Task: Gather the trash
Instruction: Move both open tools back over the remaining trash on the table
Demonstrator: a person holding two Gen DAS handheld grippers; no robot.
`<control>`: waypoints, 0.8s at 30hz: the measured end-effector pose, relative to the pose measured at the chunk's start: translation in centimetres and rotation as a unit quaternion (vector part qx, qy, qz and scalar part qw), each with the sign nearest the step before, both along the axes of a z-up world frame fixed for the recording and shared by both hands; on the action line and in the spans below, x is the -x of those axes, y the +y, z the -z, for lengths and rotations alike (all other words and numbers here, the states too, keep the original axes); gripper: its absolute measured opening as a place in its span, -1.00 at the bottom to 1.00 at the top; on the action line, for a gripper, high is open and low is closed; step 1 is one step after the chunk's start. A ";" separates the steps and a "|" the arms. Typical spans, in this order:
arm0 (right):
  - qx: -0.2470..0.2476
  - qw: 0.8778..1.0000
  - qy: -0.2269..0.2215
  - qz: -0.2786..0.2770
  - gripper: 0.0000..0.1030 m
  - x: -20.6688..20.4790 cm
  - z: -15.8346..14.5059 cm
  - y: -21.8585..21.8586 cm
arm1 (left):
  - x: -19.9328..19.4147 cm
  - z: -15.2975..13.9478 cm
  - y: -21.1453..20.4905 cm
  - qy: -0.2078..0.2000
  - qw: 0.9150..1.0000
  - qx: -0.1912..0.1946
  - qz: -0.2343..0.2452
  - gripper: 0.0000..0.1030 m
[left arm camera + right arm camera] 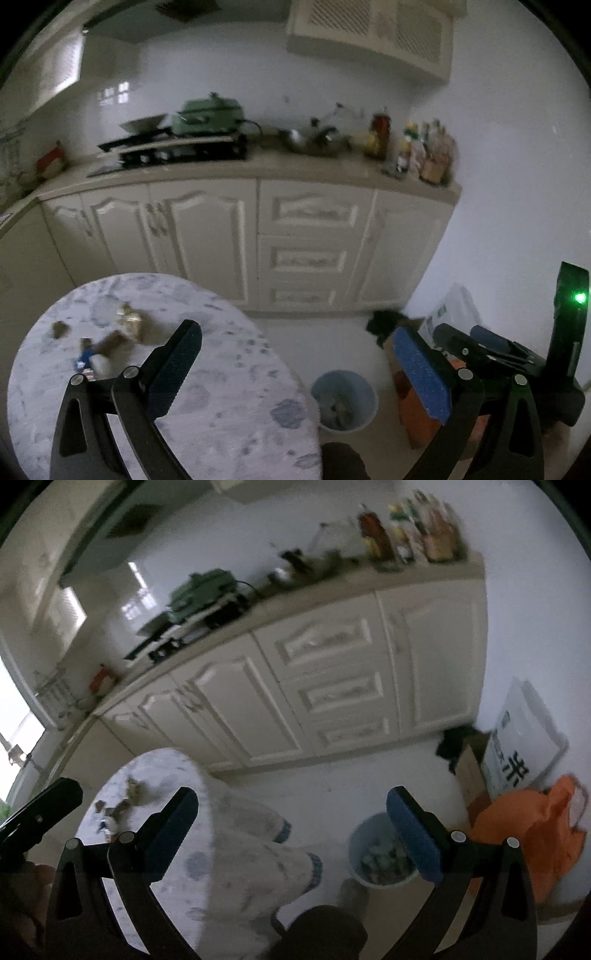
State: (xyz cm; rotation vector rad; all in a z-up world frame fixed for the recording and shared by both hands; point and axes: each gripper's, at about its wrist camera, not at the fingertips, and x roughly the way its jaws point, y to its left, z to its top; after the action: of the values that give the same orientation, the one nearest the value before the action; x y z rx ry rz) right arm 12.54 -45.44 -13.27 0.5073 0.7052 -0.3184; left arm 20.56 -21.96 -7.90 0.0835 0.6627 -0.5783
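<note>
Scraps of trash lie on the round marble-patterned table [221, 424]: a gold wrapper [128, 320], a brown scrap [59, 329] and a blue wrapper [84, 357]. The same pile of trash [123, 806] shows small in the right wrist view. A pale blue bin [343, 400] [380, 853] with trash inside stands on the floor right of the table. My left gripper [295, 336] is open and empty, above the table edge and near the scraps. My right gripper [291, 801] is open and empty too, held between table and bin.
Cream kitchen cabinets [303, 240] with a cluttered counter run along the back. An orange bag [532, 830], a cardboard box [471, 775] and a white printed bag [517, 746] crowd the right corner. A person's dark shoe [325, 926] shows at the bottom.
</note>
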 end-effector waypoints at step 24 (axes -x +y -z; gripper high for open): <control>0.126 0.971 -0.107 -0.171 1.00 -2.6 -9.6 19.2 | 12.2 -2.5 21.5 -0.076 0.981 0.059 -0.171 0.98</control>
State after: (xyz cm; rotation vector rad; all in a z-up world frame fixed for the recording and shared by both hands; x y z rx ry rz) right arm 15.13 -26.21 -3.63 0.1676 0.5216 -0.0260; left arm 8.33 -0.49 -5.44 -0.0952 0.4786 -0.2741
